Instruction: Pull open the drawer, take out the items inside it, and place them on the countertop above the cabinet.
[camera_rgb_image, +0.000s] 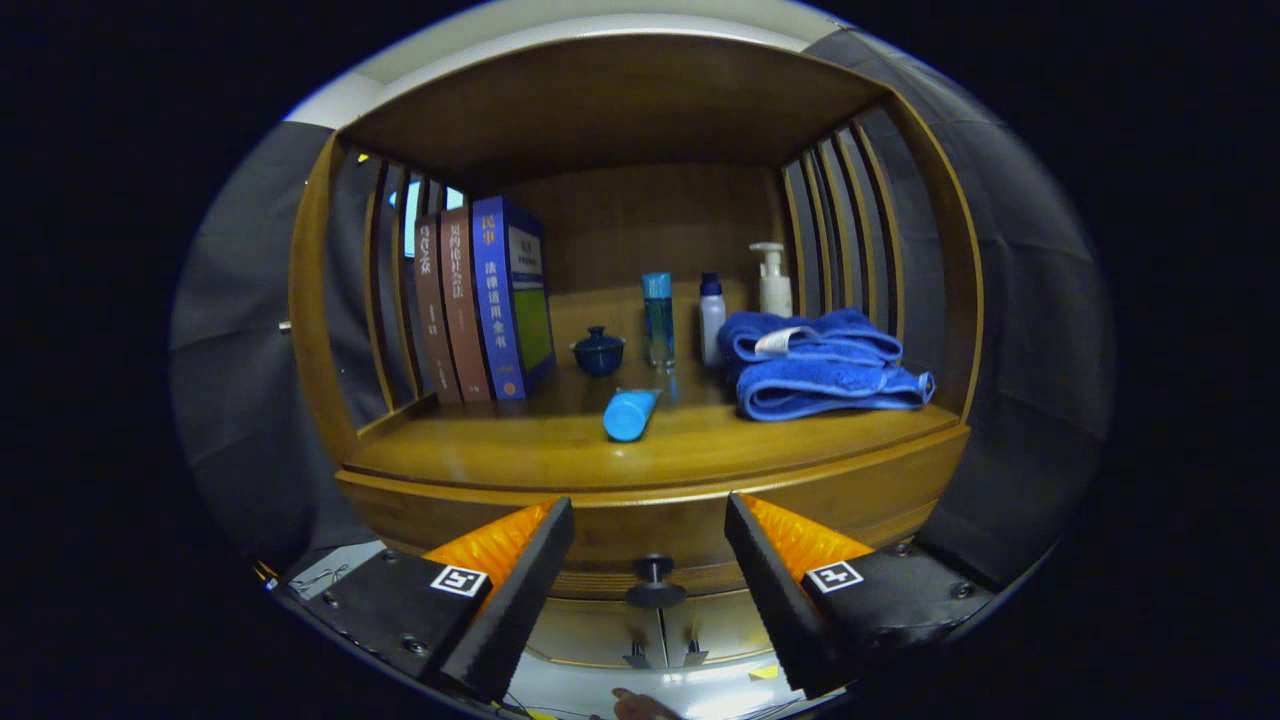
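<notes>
On the counter (500, 455) a blue tube (631, 414) is lying at 12 o'clock beyond the spread, empty jaws of the gripper (650, 540), drawer knob (655, 583) sitting between them, drawer looking closed.

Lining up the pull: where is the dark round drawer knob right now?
In the gripper view, the dark round drawer knob sits between the open gripper fingers, centred on the drawer front just below the wooden countertop.

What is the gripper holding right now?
Nothing. The gripper is open, its fingers spread apart with only air between them. The drawer knob sits between and just ahead of them, untouched.
</notes>
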